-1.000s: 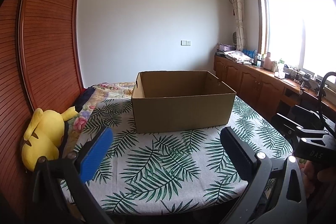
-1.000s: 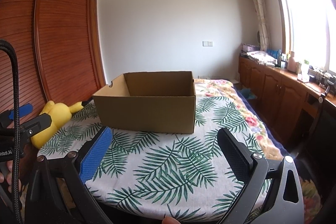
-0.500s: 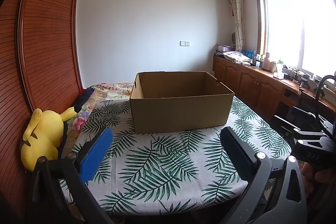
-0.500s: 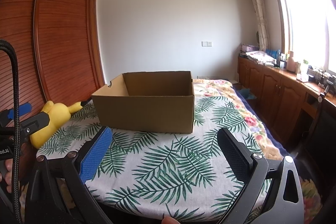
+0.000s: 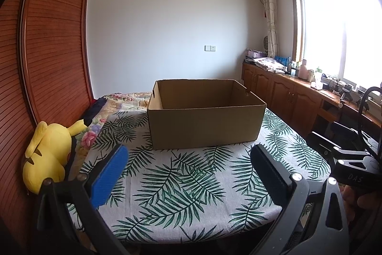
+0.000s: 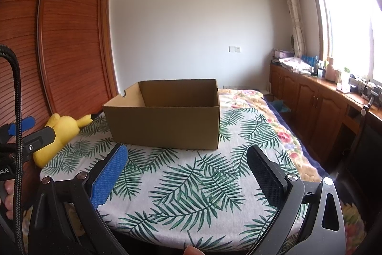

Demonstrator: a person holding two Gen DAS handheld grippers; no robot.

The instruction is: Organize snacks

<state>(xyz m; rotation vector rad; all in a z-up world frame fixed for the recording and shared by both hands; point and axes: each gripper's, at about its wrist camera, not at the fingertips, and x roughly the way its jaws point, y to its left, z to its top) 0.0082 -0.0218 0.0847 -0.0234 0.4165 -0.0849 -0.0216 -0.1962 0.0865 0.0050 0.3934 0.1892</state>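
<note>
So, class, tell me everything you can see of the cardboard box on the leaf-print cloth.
The cardboard box is plain brown, rectangular and open at the top, with no flaps showing. A notch is cut into the rim of each short side. It stands upright and flat on the leaf-print cloth. What shows of its inside looks bare; the floor is hidden. Neither gripper touches it.

Right tool (image 6: 188, 159) gapes before cardboard box (image 6: 164, 127)

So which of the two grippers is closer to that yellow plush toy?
Left. The left gripper is at the table's toy-side edge; the yellow plush toy lies just beside it. The right gripper sits farther across.
</note>
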